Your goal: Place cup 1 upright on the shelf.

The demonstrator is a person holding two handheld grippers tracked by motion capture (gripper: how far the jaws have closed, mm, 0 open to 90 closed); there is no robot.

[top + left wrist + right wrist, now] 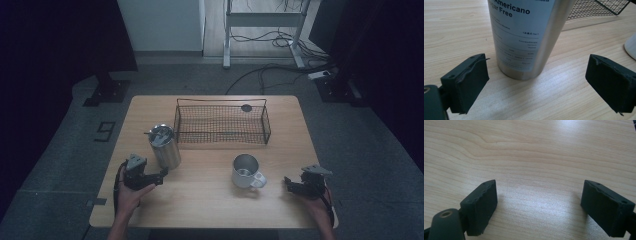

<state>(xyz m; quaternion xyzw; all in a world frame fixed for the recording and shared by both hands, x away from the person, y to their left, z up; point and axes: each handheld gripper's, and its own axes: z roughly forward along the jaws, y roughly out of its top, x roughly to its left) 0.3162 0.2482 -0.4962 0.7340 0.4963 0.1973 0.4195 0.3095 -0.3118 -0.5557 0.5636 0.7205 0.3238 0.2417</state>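
Observation:
A tall silver can (165,146) with a printed label stands upright on the left part of the wooden table (210,200). In the left gripper view the can (524,37) rises just beyond my left gripper (536,82), whose jaws are open and touch nothing. From the high view, the left gripper (161,175) lies just below and left of the can. A white mug (245,171) stands at the middle right, its handle turned to the right. My right gripper (289,182) rests right of the mug. In its own view the right gripper (539,205) is open over bare wood.
A black wire basket (222,122) stands at the back middle of the table, also seen as a basket corner (594,8) behind the can. The mug's white edge (631,46) shows at the right. A small dark disc (246,107) lies behind the basket.

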